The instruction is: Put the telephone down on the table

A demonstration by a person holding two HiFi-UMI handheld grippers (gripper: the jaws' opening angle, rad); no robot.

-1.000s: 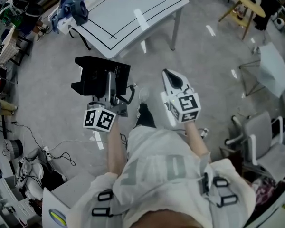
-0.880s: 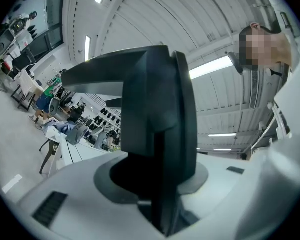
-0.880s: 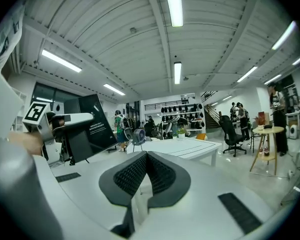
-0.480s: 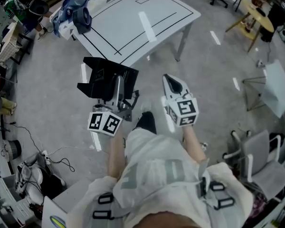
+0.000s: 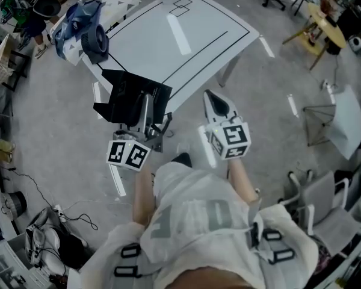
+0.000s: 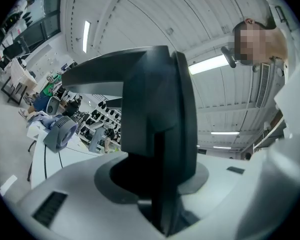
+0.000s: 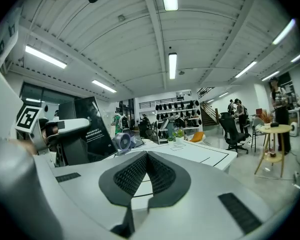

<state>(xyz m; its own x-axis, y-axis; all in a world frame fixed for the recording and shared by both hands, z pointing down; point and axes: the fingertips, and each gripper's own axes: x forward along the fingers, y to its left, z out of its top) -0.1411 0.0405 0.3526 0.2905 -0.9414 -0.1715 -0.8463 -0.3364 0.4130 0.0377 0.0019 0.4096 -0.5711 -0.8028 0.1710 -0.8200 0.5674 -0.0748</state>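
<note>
The black telephone [image 5: 127, 97] hangs in the air at the near edge of the white table [image 5: 186, 47], with my left gripper [image 5: 145, 114] shut on it from below. In the left gripper view the telephone [image 6: 157, 129] fills the middle, upright between the white jaws. My right gripper [image 5: 214, 97] is beside it to the right, over the floor by the table's corner, shut with nothing in it. Its dark pads [image 7: 132, 176] meet in the right gripper view, which also shows the telephone [image 7: 92, 126] at left and the table [image 7: 202, 155] ahead.
A blue fan [image 5: 96, 38] lies on a patterned cloth at the table's far left corner. Black lines mark the tabletop. A round wooden stool [image 5: 325, 20] and folding chairs [image 5: 343, 119] stand to the right. Cables and gear [image 5: 42, 233] lie on the floor at left.
The table has come nearer in the head view. Both grippers now reach its near edge, and the telephone, still held by the left gripper, overlaps the table's border.
</note>
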